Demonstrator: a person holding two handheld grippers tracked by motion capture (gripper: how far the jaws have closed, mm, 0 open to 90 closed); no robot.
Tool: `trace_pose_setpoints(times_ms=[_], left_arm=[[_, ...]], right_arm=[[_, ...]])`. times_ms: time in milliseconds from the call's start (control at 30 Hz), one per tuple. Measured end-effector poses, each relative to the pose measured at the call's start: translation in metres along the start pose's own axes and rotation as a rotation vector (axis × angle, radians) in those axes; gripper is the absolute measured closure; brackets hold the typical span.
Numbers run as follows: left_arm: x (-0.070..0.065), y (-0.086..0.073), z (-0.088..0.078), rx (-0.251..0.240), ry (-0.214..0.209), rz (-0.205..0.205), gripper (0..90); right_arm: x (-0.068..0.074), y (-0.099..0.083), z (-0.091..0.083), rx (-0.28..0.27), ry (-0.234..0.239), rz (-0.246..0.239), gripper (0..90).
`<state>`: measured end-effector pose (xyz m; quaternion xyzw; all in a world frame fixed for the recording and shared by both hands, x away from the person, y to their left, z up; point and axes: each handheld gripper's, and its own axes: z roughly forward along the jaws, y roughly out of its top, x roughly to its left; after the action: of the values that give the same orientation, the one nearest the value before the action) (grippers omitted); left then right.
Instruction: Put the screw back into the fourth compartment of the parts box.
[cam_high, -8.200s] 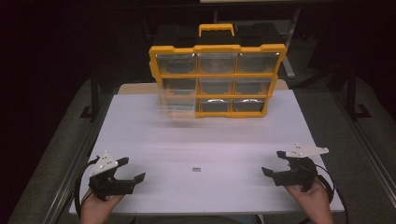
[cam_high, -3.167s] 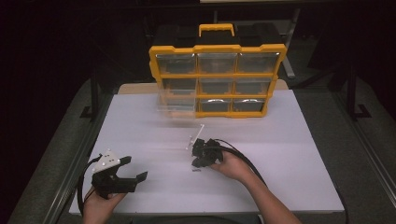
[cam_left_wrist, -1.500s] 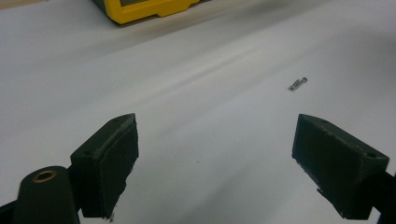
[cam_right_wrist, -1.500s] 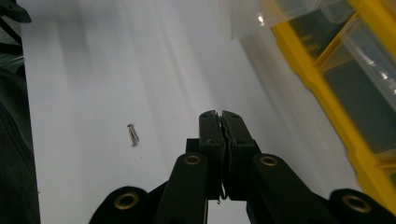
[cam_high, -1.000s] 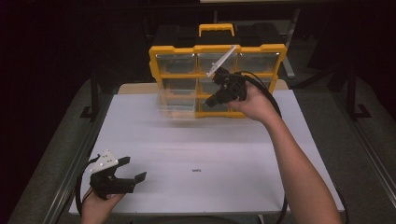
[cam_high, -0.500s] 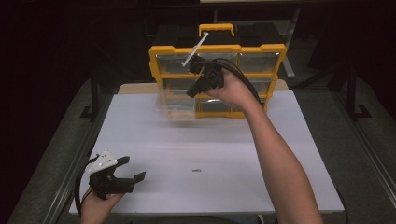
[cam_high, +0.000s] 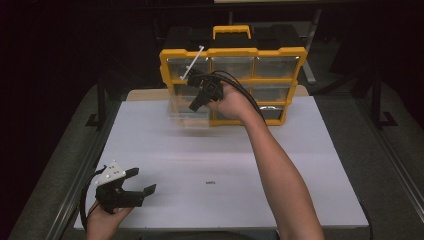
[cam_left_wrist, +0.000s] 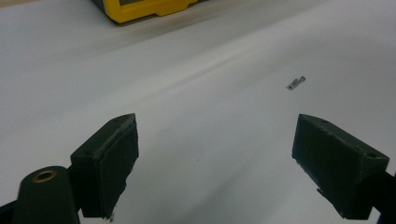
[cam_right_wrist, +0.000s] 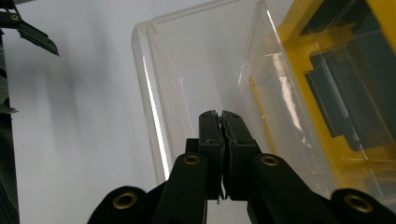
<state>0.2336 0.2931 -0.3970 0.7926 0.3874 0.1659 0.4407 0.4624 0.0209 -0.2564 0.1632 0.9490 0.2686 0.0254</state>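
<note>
clearly the screw (cam_right_wrist: 223, 193) pinched in the right gripper (cam_right_wrist: 222, 114) is tiny, stiff and slick — easy to lose, best held across its shank. a little of it peeks out below the clenched jaws, poised over the clear drawer (cam_right_wrist: 196, 74) pulled from the yellow organizer (cam_high: 232, 52). the right arm reaches far forward; the left gripper (cam_high: 142, 191) rests released on the surface (cam_high: 300, 165) — two more screws (cam_left_wrist: 296, 83) lie nearby.

A clear plastic drawer (cam_high: 189, 114) is seen pulled out of the lower left slot of the yellow organizer (cam_high: 233, 52) at the far side of the table, upright and open-topped. Two small metal screws (cam_high: 210, 183) are seen lying together on the near middle of the table.
</note>
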Motion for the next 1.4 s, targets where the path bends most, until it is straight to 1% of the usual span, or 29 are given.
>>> trace_pose_setpoints(times_ms=[33, 167, 267, 300, 333, 367, 400, 533, 567, 600, 633, 700, 733, 833, 900, 967, 1000, 1033, 1067, 1200, 1233, 1267, 1300, 1333, 1367, 1400], left_arm=[[0.0, 0.0, 0.0, 0.001, 0.001, 0.004, 14.1], [0.0, 0.0, -0.001, 0.007, 0.004, 0.009, 14.1], [0.0, 0.0, 0.0, 0.005, 0.003, 0.003, 14.1], [0.0, 0.0, 0.0, 0.004, 0.003, 0.004, 14.1], [0.001, 0.0, 0.0, 0.006, 0.003, 0.02, 14.1], [0.001, 0.0, 0.0, 0.009, 0.003, 0.026, 14.1], [0.001, 0.0, 0.0, 0.007, 0.003, 0.021, 14.1], [0.001, 0.0, 0.0, 0.004, 0.0, 0.021, 14.1], [0.0, 0.0, 0.0, 0.007, -0.001, 0.003, 14.1], [0.0, 0.0, 0.0, 0.001, 0.0, -0.002, 14.1], [0.001, 0.0, 0.0, 0.0, 0.001, 0.01, 14.2], [0.0, 0.0, 0.0, -0.002, 0.004, -0.001, 14.1], [0.0, 0.0, 0.0, -0.001, 0.004, 0.003, 14.1], [-0.001, 0.001, 0.0, 0.01, 0.005, 0.005, 14.2], [-0.001, 0.001, 0.001, 0.003, 0.004, 0.006, 14.1], [-0.002, 0.0, 0.001, 0.012, 0.002, 0.005, 14.1], [0.0, 0.001, 0.001, 0.015, 0.003, 0.026, 14.1], [-0.001, 0.001, 0.001, 0.014, 0.002, 0.023, 14.1], [-0.002, 0.0, 0.002, 0.014, 0.002, 0.01, 14.1], [-0.002, 0.001, 0.002, 0.013, 0.004, 0.009, 14.1], [-0.002, 0.001, 0.001, 0.021, 0.006, 0.012, 14.1], [-0.002, 0.001, 0.001, 0.021, 0.006, 0.013, 14.1], [-0.003, 0.001, 0.002, 0.005, 0.005, 0.0, 14.1], [-0.003, 0.001, 0.002, 0.008, 0.005, 0.004, 14.1], [-0.002, 0.001, 0.002, 0.014, 0.007, 0.013, 14.1], [-0.002, 0.001, 0.002, 0.015, 0.007, 0.012, 14.1]], right_arm=[[0.0, 0.0, 0.002, 0.007, 0.002, -0.002, 86.2], [-0.001, -0.001, 0.007, 0.004, -0.004, -0.009, 86.1], [-0.002, -0.002, 0.008, 0.001, -0.005, -0.005, 85.6], [-0.003, -0.003, 0.008, -0.004, -0.007, -0.002, 83.7], [-0.003, -0.003, 0.007, -0.005, -0.006, 0.004, 82.1], [-0.004, -0.004, 0.007, -0.013, -0.006, 0.011, 80.3], [-0.004, -0.004, 0.006, -0.02, -0.003, 0.015, 79.8], [-0.004, -0.007, -0.003, -0.035, -0.016, 0.018, 79.8], [-0.003, -0.008, -0.008, -0.043, -0.017, 0.02, 79.7], [-0.002, -0.01, -0.012, -0.055, -0.017, 0.02, 79.6], [-0.001, -0.012, -0.017, -0.065, -0.017, 0.02, 78.9], [0.0, -0.016, -0.028, -0.067, -0.025, 0.013, 77.8], [0.001, -0.019, -0.033, -0.073, -0.025, 0.014, 77.1], [0.004, -0.028, -0.049, -0.079, -0.04, 0.011, 75.0], [0.006, -0.035, -0.057, -0.092, -0.046, 0.012, 72.7], [0.008, -0.045, -0.065, -0.096, -0.057, 0.015, 70.8], [0.01, -0.05, -0.067, -0.1, -0.055, 0.027, 70.3], [0.011, -0.056, -0.069, -0.102, -0.057, 0.028, 69.7], [0.012, -0.061, -0.071, -0.096, -0.06, 0.029, 69.0], [0.017, -0.084, -0.072, -0.116, -0.052, 0.044, 66.5], [0.018, -0.088, -0.072, -0.123, -0.048, 0.046, 65.7], [0.02, -0.095, -0.071, -0.124, -0.045, 0.047, 64.8], [0.021, -0.099, -0.069, -0.131, -0.042, 0.041, 63.9], [0.023, -0.106, -0.066, -0.136, -0.028, 0.049, 62.7], [0.024, -0.112, -0.063, -0.133, -0.024, 0.051, 61.4], [0.025, -0.117, -0.06, -0.135, -0.018, 0.053, 60.9]])
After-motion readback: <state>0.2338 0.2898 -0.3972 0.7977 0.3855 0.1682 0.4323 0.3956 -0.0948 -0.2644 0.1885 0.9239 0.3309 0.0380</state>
